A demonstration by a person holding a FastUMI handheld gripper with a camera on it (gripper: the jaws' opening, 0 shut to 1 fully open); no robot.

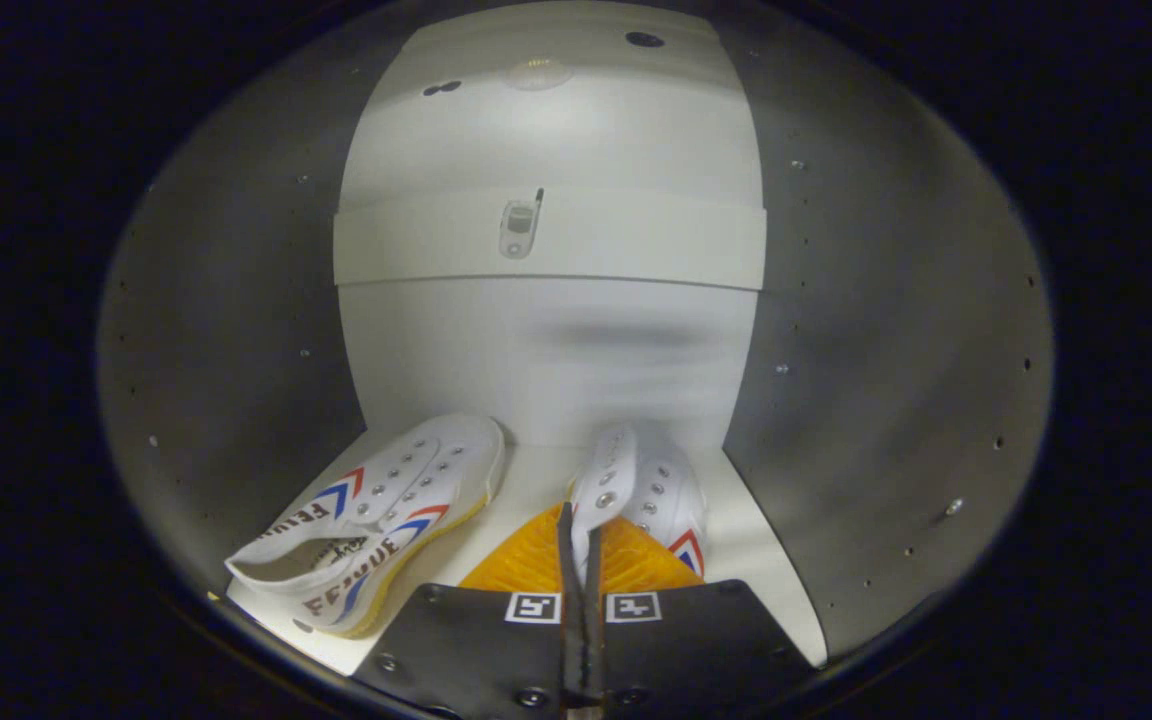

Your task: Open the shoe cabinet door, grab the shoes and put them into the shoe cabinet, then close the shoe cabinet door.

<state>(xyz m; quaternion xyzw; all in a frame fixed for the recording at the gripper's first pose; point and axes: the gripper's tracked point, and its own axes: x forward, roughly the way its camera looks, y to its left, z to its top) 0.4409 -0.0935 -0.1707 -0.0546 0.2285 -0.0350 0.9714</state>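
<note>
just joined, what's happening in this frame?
The gripper is inside the shoe cabinet, fingers nearly closed on the edge of the right shoe, which sits on the cabinet floor. The other shoe already lies on its side to the left. The door isn't closed yet.

Two white shoes are sitting inside the shoe cabinet (236, 330) — one shoe (376, 520) lying to the left of the tool (578, 545), one shoe (641, 485) pinched by its edge between the tool's two fingers — and one shelf (548, 238) is crossing above them.
</note>
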